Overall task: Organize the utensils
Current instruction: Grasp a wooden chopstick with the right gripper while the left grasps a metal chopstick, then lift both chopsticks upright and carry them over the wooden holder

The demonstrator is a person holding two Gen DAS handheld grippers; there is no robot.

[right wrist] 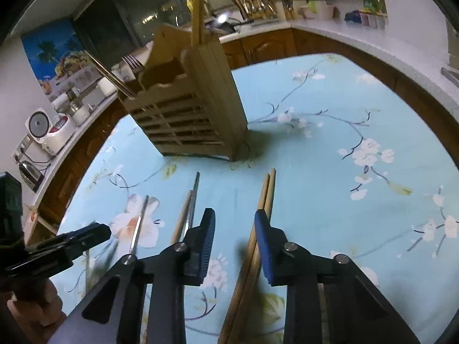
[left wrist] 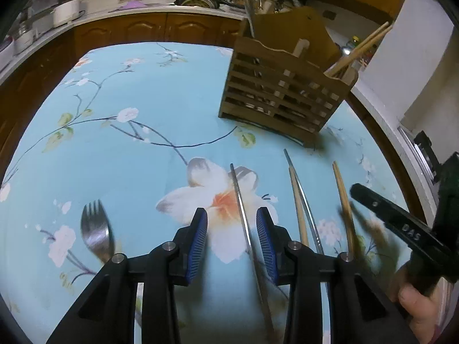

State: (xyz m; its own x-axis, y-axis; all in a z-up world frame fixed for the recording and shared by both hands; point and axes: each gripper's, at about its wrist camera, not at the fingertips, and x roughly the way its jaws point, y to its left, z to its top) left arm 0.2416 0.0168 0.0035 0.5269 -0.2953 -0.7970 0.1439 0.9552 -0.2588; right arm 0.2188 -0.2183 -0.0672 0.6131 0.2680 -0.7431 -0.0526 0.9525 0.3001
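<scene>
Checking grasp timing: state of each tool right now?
Left tool: open, metal chopstick between the pads, not clamped.
Right tool: open, wooden chopsticks against one pad, not clamped.

One legible marking only: the raised letters "DAS", moulded along the black finger of my right gripper (left wrist: 373, 200) where it crosses the right edge of my left wrist view. The letters run lengthwise down the finger and read at a slant.

My right wrist view holds nothing I can read. The poster (right wrist: 54, 54) on the wall there carries a palm and beach picture, with no words I can make out. The rice cooker (right wrist: 54, 132) on the counter has a panel too small and blurred for any characters. The bottles (right wrist: 371, 1) on the far counter show labels, but these are too small to read.
</scene>
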